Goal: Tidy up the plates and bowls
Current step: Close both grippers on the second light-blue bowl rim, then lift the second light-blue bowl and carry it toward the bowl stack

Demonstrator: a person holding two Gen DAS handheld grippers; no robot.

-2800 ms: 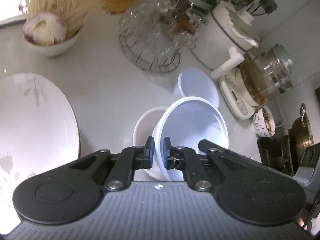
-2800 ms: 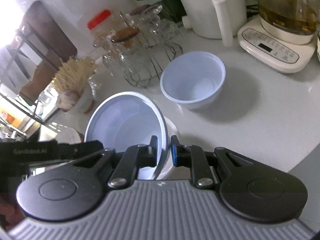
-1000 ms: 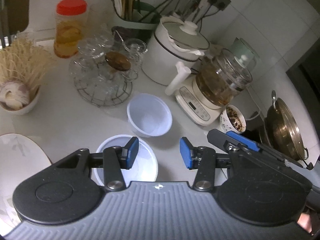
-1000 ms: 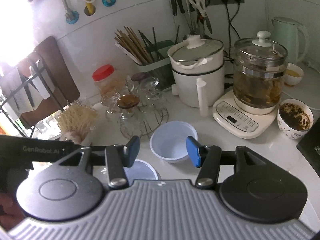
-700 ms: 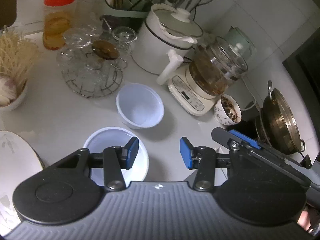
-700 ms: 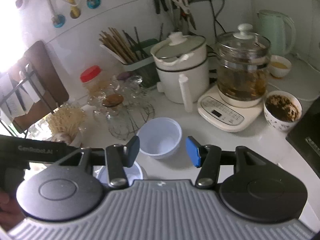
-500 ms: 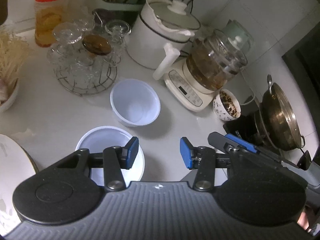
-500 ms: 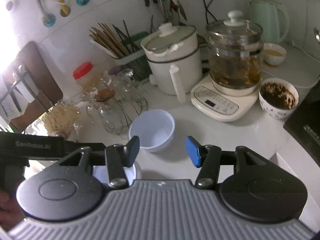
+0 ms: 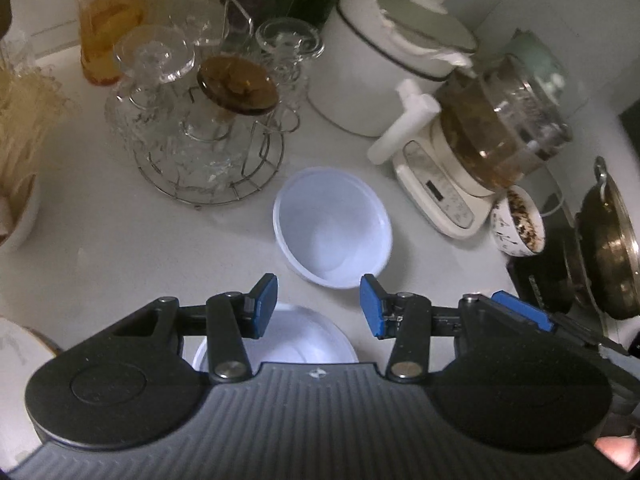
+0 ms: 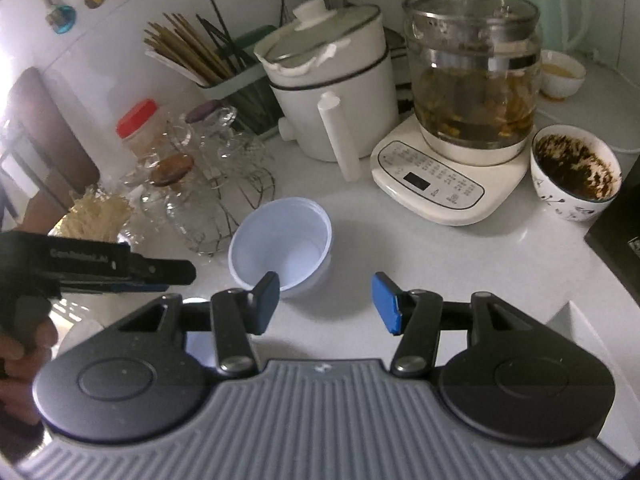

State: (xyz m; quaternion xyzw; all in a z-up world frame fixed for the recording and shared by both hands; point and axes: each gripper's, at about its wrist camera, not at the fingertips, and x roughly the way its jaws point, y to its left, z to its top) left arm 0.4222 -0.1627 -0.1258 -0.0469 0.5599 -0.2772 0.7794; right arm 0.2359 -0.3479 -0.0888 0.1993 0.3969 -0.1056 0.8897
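Bowl: a white plastic bowl (image 9: 332, 236) stands upright and empty on the pale counter (image 9: 120, 240), out in the open.
Bowl's neighbours: the wire rack of glasses (image 9: 200, 120) is just beside it on the left-wrist view's left; the kettle base with buttons (image 9: 436, 188) is near it on the other side; the white pot with a lid (image 9: 392, 64) stands behind it.
Second bowl: another white bowl (image 9: 296, 344) sits nearer than the first one, mostly hidden under the left gripper.
Plate: the edge of a large white plate (image 9: 20, 356) shows well apart from the first bowl, at the near left corner of the left-wrist view.
Left gripper (image 9: 318, 306): jaws apart, nothing between the blue pads; it hangs above the counter with the first bowl just beyond its tips.
Right gripper (image 10: 328, 300): jaws apart and empty; its left pad overlaps the bowl's near rim in the picture, but I cannot tell whether it touches.
Hand: a person's hand (image 10: 20, 364) holds the left gripper at the left edge of the right-wrist view.
Cup: a patterned cup of dark tea leaves (image 10: 576, 172) stands beside the kettle base, on the far side from the bowl.
Further back: a red-capped jar (image 9: 108, 16) stands behind the rack.
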